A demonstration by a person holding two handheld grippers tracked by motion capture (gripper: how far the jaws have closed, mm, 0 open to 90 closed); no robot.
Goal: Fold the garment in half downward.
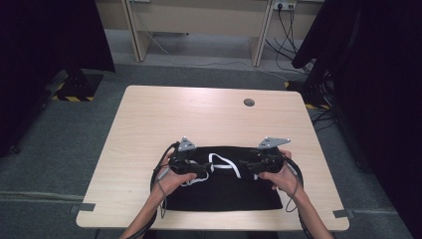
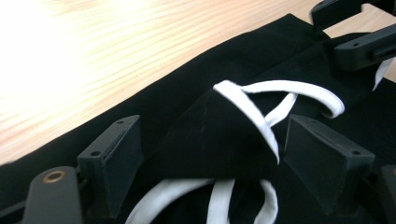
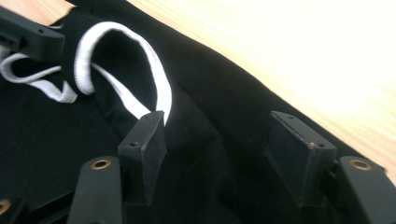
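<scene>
So I've got the black garment (image 1: 224,191) lying flat on the counter (image 1: 199,114) right under both sets of jaws, and my left gripper (image 2: 212,149) and right gripper (image 3: 224,149) both have their jaws spread open with nothing pinched, just a raised fold of cloth sitting loose between each pair. My worry is the white drawstring (image 2: 280,91) looping right beside and between the jaws, since closing now could snag the cord instead of the fabric and drag the fold crooked. Both my hands sit low and near level over the garment's far edge, jaws pointing inward at each other.
</scene>
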